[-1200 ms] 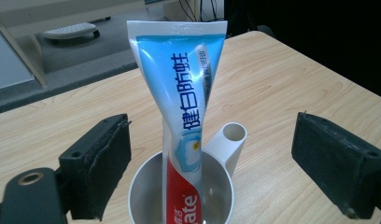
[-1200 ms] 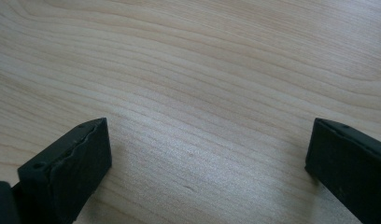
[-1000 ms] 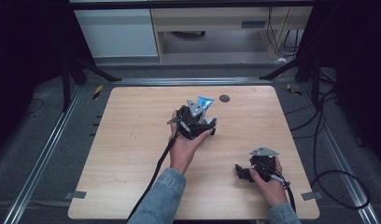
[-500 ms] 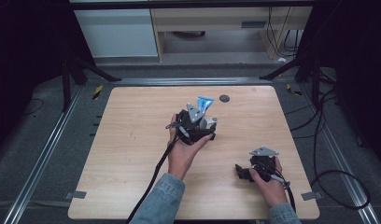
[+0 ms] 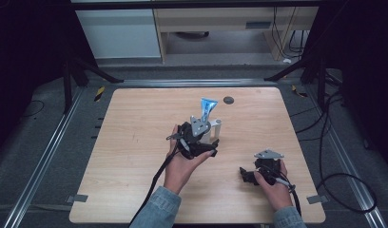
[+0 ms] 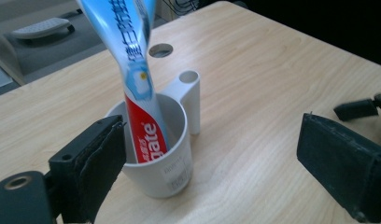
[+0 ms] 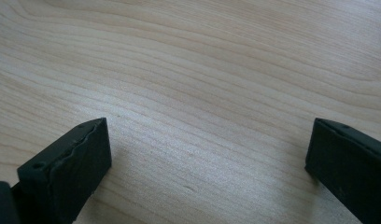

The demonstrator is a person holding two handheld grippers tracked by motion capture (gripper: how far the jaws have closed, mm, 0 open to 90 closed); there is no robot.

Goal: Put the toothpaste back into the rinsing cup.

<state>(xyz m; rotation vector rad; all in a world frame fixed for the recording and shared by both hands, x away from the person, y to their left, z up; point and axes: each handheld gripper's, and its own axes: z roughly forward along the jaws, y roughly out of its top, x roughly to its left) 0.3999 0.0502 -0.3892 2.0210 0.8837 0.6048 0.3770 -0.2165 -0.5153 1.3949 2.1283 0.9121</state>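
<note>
Toothpaste tube (image 6: 141, 100) leans in white cup (image 6: 167, 168); my left jaws have just been spreading, empty beside it. A careless nudge could tip both onto the worktop (image 6: 254, 93).

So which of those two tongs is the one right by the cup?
The left tongs, in the hand mid-table: open beside the white cup with the toothpaste tube. The right tongs rest apart, near the table's edge.

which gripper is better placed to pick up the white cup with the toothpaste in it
Left. The left gripper stands open right at the white cup holding the toothpaste tube. The right gripper rests apart near the table's front edge, open over bare wood.
</note>
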